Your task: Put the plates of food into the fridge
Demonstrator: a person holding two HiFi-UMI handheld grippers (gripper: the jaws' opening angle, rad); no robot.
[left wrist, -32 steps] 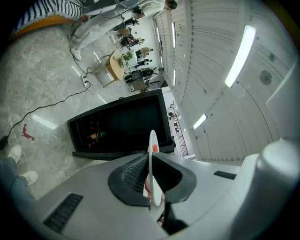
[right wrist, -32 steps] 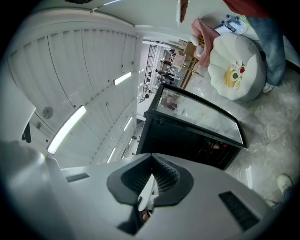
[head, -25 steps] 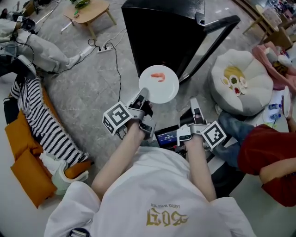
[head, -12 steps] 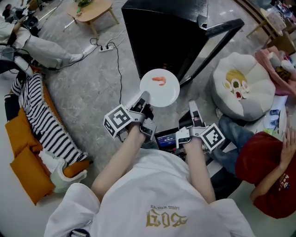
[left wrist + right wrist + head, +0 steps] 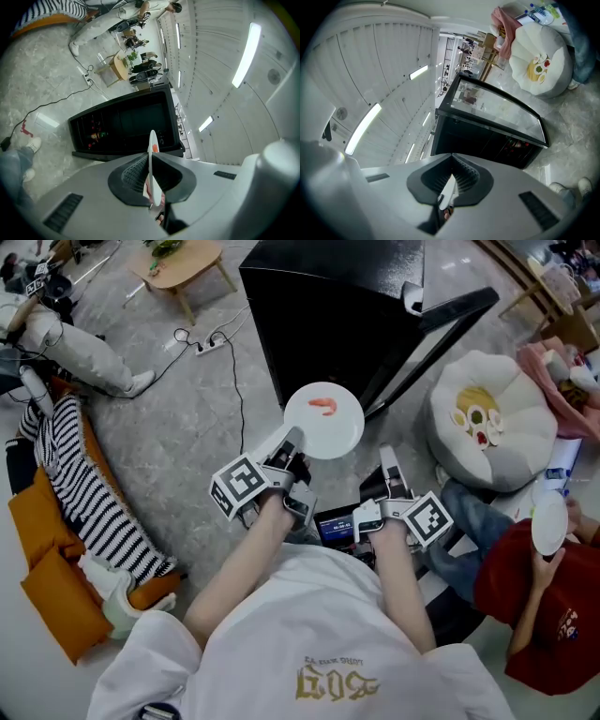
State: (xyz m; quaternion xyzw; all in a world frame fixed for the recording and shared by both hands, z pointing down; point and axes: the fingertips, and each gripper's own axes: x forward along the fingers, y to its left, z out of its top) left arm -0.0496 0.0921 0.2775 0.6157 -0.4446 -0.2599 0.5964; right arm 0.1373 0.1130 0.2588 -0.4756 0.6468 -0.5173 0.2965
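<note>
We're facing the big black fridge (image 5: 328,315), its glass door (image 5: 441,320) swung wide. Only the left gripper view looks into its dark shelves, where small red and green items sit. To the right lies a white round cushion (image 5: 487,413). The white round plate (image 5: 323,420) hangs just in front of the fridge, not yet inside. From the head view we see its face and one pink shrimp (image 5: 322,405); the left gripper view shows it as a thin edge-on sliver. The left gripper (image 5: 291,442) pinches its near rim. The right gripper (image 5: 386,460) sits beside it, jaws drawn together, clear of the plate.
</note>
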